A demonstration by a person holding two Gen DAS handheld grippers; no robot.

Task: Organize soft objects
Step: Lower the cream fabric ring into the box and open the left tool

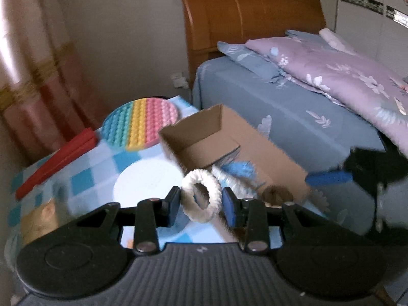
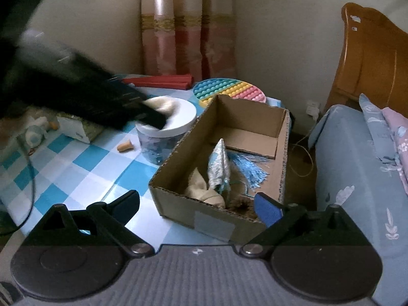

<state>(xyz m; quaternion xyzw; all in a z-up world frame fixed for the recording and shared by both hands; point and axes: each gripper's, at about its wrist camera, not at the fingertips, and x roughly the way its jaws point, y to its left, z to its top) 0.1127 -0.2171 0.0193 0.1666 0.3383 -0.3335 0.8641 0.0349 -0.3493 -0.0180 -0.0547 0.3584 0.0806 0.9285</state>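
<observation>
While the open brown cardboard box [image 2: 221, 153] sits on the blue-and-white checked tabletop [image 2: 76, 168] holding soft bits, the right gripper [image 2: 197, 207] gapes wide and empty at its near end, and the left gripper [image 1: 201, 200] pinches a cream woolly ring [image 1: 201, 195].

One cardboard box [image 2: 221, 219], one jar [image 2: 163, 140], two grippers.

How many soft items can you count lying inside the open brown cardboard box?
4, all in the brown cardboard box, at its near end: a cream fabric bundle, a silvery-blue cone, a blue tinsel tassel and a brown fuzzy item. Others may be hidden beneath.
</observation>
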